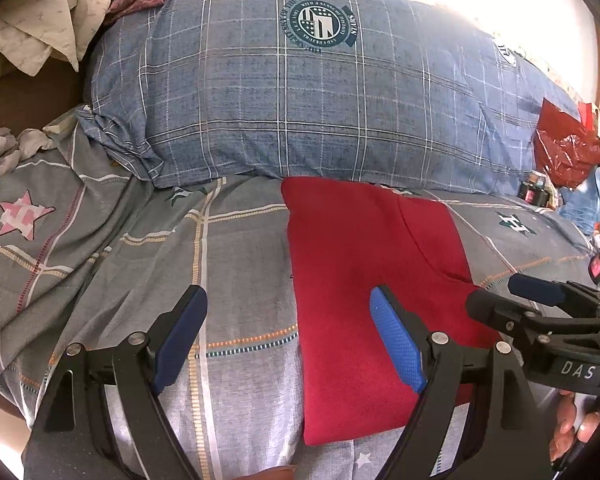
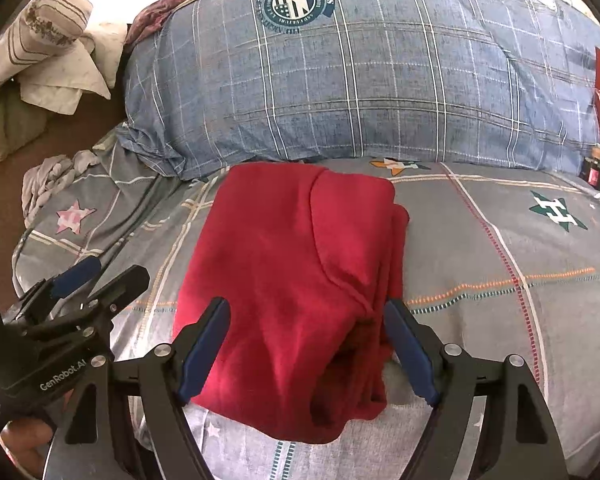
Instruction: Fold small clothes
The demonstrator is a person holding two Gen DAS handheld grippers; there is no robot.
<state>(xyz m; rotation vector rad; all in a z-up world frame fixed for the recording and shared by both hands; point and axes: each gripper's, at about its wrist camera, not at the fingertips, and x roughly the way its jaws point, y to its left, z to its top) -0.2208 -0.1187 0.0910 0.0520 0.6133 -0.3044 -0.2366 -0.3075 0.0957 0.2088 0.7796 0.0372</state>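
Observation:
A red garment [image 2: 284, 280] lies folded into a rough rectangle on the grey plaid bed sheet [image 2: 500, 280]; it also shows in the left wrist view [image 1: 364, 272]. My left gripper [image 1: 288, 320] is open and empty, hovering over the garment's left edge. My right gripper [image 2: 308, 332] is open, its fingers straddling the garment's near end without holding it. The right gripper also shows at the right of the left wrist view [image 1: 512, 296], and the left gripper at the left of the right wrist view [image 2: 100, 276].
A big blue plaid pillow [image 1: 300, 100] lies behind the garment. Crumpled cloths [image 2: 52, 60] are piled at the far left. A red plastic bag [image 1: 568, 148] and small items sit at the right. A grey rag [image 2: 48, 184] lies by the bed's left edge.

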